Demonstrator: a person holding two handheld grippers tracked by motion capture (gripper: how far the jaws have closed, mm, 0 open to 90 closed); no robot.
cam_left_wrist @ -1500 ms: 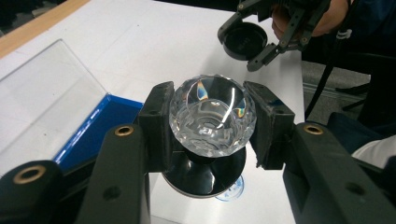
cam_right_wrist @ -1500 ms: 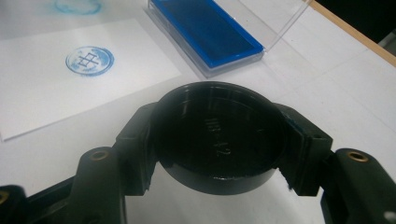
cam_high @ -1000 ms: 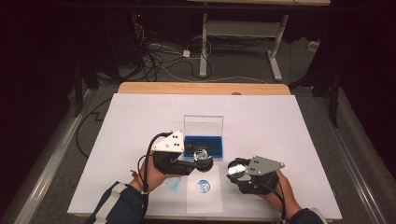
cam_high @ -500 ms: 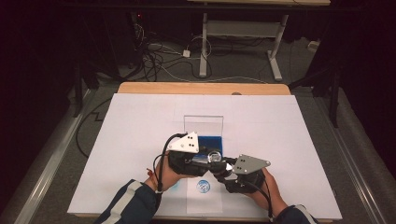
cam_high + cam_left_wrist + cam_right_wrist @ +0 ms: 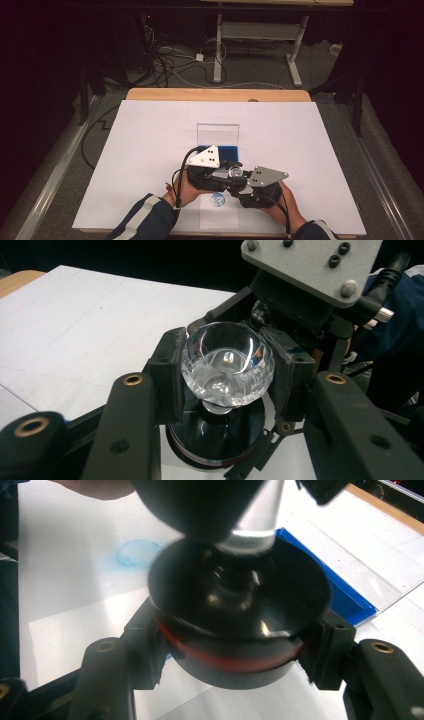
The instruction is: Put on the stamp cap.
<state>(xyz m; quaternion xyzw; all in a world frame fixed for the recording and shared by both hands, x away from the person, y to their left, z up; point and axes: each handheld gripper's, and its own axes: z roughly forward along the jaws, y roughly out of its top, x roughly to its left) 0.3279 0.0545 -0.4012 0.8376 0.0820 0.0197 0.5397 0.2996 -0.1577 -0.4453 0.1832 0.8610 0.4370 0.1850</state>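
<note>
While the left gripper (image 5: 225,390) is clamping the faceted glass knob (image 5: 227,362) over the black base (image 5: 240,625), which the right gripper (image 5: 235,660) is gripping, both likely feel slippery and fragile; hold by the sides.

Two claws, one faceted glass knob (image 5: 227,362), one black round base (image 5: 240,625), one blue-floored clear case (image 5: 218,140).

Your left gripper (image 5: 231,176) and right gripper (image 5: 239,184) meet at the table's (image 5: 150,130) near middle, the left holding the faceted knob (image 5: 227,362) directly above the round base (image 5: 240,630) held in the right. Just behind them lies the open case (image 5: 218,145), lid upright at its far side. The printed disc (image 5: 218,199) lies just in front, on the paper sheet (image 5: 218,217) at the near edge.
</note>
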